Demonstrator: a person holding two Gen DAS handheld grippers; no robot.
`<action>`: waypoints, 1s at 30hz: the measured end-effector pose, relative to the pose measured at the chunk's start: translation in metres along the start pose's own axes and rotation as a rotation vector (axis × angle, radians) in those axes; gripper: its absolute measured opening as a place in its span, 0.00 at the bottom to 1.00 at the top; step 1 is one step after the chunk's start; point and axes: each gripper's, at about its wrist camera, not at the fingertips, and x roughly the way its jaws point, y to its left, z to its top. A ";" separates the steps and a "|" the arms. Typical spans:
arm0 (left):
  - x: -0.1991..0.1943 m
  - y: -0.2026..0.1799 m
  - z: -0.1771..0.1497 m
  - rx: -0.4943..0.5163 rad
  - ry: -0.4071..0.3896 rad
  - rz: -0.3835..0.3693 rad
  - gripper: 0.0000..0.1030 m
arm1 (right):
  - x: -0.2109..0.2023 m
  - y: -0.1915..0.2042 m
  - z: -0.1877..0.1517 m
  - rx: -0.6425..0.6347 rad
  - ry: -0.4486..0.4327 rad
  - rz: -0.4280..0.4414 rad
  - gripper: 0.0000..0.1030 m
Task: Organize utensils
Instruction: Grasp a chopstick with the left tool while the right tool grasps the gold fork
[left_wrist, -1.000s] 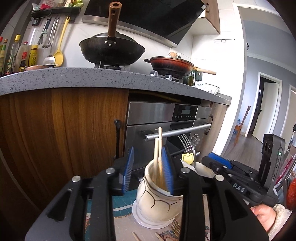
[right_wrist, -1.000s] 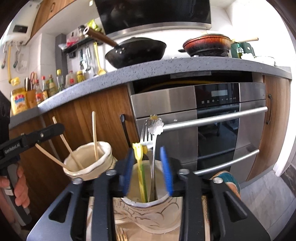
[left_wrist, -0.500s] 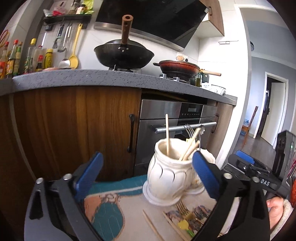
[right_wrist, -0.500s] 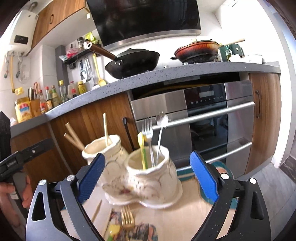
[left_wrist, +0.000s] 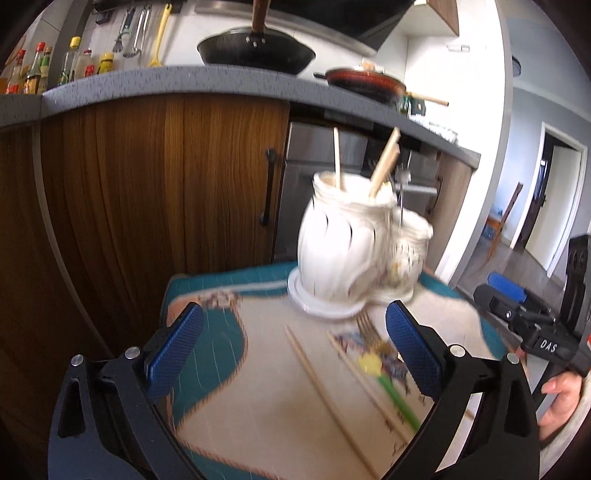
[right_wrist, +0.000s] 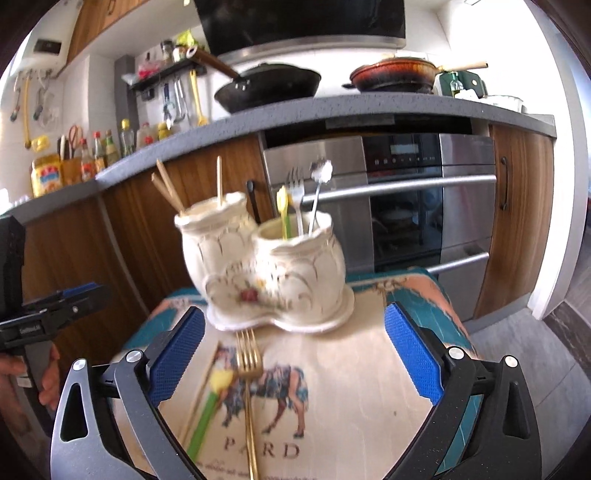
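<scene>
Through the left wrist camera we see our left gripper (left_wrist: 293, 350) spread wide and holding nothing, its blue pads well apart over the printed mat (left_wrist: 258, 406). Between and just ahead of them lie two loose chopsticks (left_wrist: 325, 391), slanting toward us, with a green-handled fork (left_wrist: 391, 391) just to their right, near the right pad. Farther on stands the white ceramic holder (left_wrist: 347, 240), its nearer pot already bearing chopsticks. We judge the loose chopsticks light, stiff and rather slick; they should be pinched near the middle, across their length, so they neither tip nor roll, and the thin profile against the mat will call for a low, flat approach. Through the right wrist camera our right gripper (right_wrist: 293, 350) is likewise wide open and empty. A gold fork (right_wrist: 249, 384) lies on the mat between its pads, tines toward the holder (right_wrist: 266, 266) and close to its base, handle running back toward us; the green-handled fork (right_wrist: 207, 417) lies just left of it, beside the left pad. The gold one looks like metal, heavier and slippery, so we would take it at the handle's middle. The holder's right pot already contains forks and a spoon. The ceramic looks fragile, so utensils should go in gently.
</scene>
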 end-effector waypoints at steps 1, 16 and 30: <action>0.001 -0.001 -0.005 0.008 0.015 0.003 0.94 | 0.002 0.001 -0.003 -0.012 0.024 -0.006 0.94; 0.045 -0.017 -0.038 0.097 0.254 0.080 0.94 | 0.036 0.019 -0.029 -0.136 0.281 -0.034 0.94; 0.077 -0.025 -0.046 0.149 0.396 0.084 0.67 | 0.060 0.041 -0.043 -0.239 0.410 -0.022 0.66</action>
